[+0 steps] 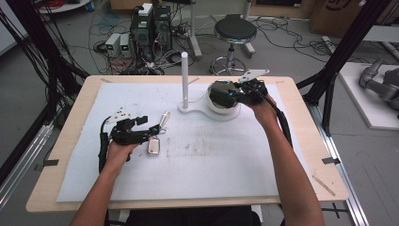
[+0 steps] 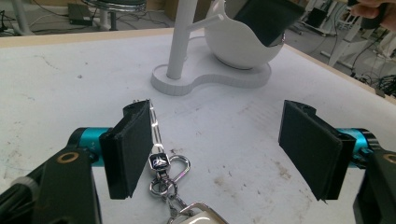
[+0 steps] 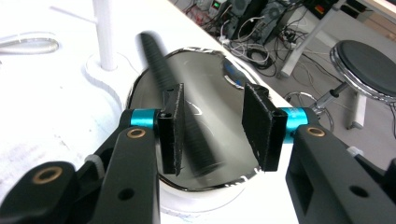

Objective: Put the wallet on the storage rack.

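robotics lab, computer towers (image 1: 150,28), tangled floor cables (image 1: 287,33), stool (image 1: 234,33)

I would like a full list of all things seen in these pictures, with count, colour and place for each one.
Table: one, light wood, centre of the high view.
Mat: one, white, covering the table top.
Stand with post and bowl: one, white, far middle of the mat.
Dark rod: one, black, blurred, lying in the bowl.
Key bunch with fob: one, silver, left part of the mat.
Stool: one, black seat, on the floor beyond the table.
Computer boxes: several, dark, on the floor among cables.
Left tool: one, black, open, beside the key bunch.
Right tool: one, black, open over the bowl.
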Available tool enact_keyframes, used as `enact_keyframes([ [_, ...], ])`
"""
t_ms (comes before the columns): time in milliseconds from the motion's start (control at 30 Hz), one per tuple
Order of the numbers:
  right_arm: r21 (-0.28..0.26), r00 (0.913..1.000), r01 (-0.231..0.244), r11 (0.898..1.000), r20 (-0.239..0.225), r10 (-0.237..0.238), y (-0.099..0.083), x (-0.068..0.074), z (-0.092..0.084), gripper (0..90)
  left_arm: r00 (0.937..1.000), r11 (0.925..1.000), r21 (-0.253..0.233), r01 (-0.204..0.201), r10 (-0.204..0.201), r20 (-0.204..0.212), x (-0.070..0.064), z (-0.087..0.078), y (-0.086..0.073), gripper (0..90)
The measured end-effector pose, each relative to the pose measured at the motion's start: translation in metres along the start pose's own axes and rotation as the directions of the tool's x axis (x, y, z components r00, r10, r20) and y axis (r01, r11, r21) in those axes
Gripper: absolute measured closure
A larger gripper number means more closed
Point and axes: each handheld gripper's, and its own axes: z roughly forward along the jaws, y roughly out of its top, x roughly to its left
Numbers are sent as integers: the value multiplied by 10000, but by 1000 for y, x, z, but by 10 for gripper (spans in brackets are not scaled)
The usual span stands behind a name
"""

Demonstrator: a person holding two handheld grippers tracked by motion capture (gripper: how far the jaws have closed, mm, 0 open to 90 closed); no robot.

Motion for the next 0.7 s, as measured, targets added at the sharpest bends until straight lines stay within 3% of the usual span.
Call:
enact_keyframes([
  [33, -38, 10000, 63, 10000, 14, -63, 0, -1, -2, 606, 10000, 10000, -8, -3, 3, -12, 0, 0, 0, 261],
  [233, 118, 9970, -716, 9974, -275, 719, -3, -3, -13, 590, 10000, 10000, -37, 25, -25, 6, -1, 1, 0, 261],
  [333, -338, 9954, -803, 9962, -548, 784, -7, 2, -16, 627, 10000, 10000, -42, -4, 4, -1, -1, 1, -1, 261],
  [433, 338, 9890, -874, 9956, -1168, 908, -13, 8, -8, 622, 10000, 10000, -39, 38, -38, 10, -1, 1, -1, 261],
  [500, 137, 9908, -758, 9970, -1109, 769, -18, 14, -3, 627, 10000, 10000, -53, 47, -47, 2, -1, 1, -1, 261],
  [700, 572, 9900, -840, 9948, -1087, 899, -25, 19, 11, 652, 10000, 10000, -7, 35, -35, -36, -1, 1, -1, 261],
])
